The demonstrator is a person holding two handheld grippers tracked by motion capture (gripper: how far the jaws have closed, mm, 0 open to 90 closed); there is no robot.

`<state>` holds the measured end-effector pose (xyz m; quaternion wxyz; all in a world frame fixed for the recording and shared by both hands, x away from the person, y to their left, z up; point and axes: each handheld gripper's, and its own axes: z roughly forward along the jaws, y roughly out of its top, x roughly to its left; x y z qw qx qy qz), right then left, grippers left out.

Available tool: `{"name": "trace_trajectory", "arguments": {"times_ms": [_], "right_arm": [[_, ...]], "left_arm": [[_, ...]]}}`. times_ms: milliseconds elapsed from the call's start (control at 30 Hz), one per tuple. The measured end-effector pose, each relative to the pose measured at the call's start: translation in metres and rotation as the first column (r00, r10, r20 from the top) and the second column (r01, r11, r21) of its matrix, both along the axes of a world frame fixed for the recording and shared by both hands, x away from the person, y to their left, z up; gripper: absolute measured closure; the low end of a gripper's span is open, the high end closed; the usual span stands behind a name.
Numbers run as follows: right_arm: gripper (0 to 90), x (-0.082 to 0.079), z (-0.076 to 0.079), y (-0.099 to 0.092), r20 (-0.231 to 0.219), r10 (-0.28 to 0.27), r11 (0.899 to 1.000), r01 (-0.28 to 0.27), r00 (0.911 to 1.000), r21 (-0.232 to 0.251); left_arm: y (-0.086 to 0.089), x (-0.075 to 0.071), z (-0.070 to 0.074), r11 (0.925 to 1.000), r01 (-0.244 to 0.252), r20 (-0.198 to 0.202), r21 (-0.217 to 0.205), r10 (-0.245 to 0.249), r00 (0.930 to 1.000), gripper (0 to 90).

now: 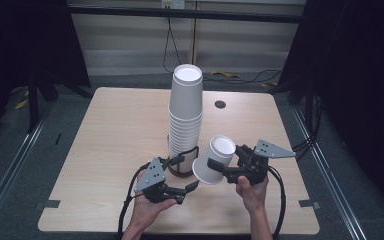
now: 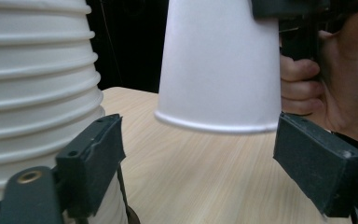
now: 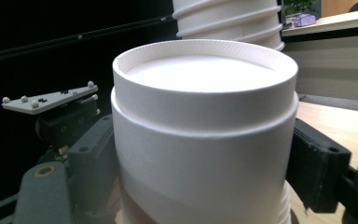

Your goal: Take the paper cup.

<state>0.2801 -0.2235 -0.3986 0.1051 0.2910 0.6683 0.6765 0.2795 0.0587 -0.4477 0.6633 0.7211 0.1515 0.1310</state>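
Note:
A tall stack of upturned white paper cups [image 1: 185, 115] stands in the middle of the wooden table [image 1: 115, 135]. My right gripper [image 1: 219, 169] is shut on a single white cup [image 1: 215, 159], bottom up and tilted, lifted just right of the stack's base. In the right gripper view that cup [image 3: 205, 116] sits between both jaws of my right gripper [image 3: 205, 163], with the stack [image 3: 228, 18] behind it. My left gripper [image 1: 189, 172] is open at the stack's foot. In the left gripper view the stack [image 2: 32, 93] lies beside the left jaw of my left gripper [image 2: 200, 158], and the held cup [image 2: 219, 65] hangs ahead.
A small round hole [image 1: 220, 104] sits in the tabletop behind the stack. Dark curtains flank both sides, and cables [image 1: 240, 77] trail on the floor beyond the far edge. The table's left half is bare wood.

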Motion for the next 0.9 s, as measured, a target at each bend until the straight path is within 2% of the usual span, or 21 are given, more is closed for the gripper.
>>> {"name": "trace_trajectory", "arguments": {"times_ms": [67,233,333,467,700,767,900], "right_arm": [[21.2,-0.001,-0.003,0.001,-0.002,0.005,1.000,-0.005,1.0000,0.002],[21.3,-0.001,-0.016,0.004,-0.024,0.013,1.000,-0.012,0.9996,0.019],[21.3,-0.001,-0.019,0.005,-0.030,0.018,1.000,-0.018,0.9994,0.020],[21.3,-0.001,-0.022,0.009,-0.040,0.027,1.000,-0.026,0.9989,0.016],[21.4,-0.002,-0.026,0.022,-0.046,0.065,0.998,-0.065,0.9968,0.006],[21.4,-0.002,-0.026,0.024,-0.044,0.070,0.998,-0.070,0.9966,0.005],[21.5,-0.002,-0.027,0.026,-0.045,0.076,0.997,-0.076,0.9961,0.003]], "left_arm": [[-0.002,0.001,0.001,0.9997,0.012,0.004,0.019,-0.012,0.9999,16.0],[-0.008,0.003,0.000,0.9989,0.038,-0.003,0.026,-0.038,0.9993,15.1],[-0.011,0.003,-0.001,0.9968,0.062,-0.008,0.049,-0.062,0.9981,15.2],[-0.015,0.003,-0.003,0.9950,0.080,-0.011,0.059,-0.080,0.9967,14.5],[-0.023,0.006,-0.004,0.9938,0.084,-0.027,0.072,-0.082,0.9962,10.1],[-0.025,0.006,-0.005,0.9941,0.091,-0.036,0.061,-0.088,0.9954,9.5],[-0.025,0.008,-0.006,0.9929,0.099,-0.050,0.066,-0.095,0.9942,8.5]]}}
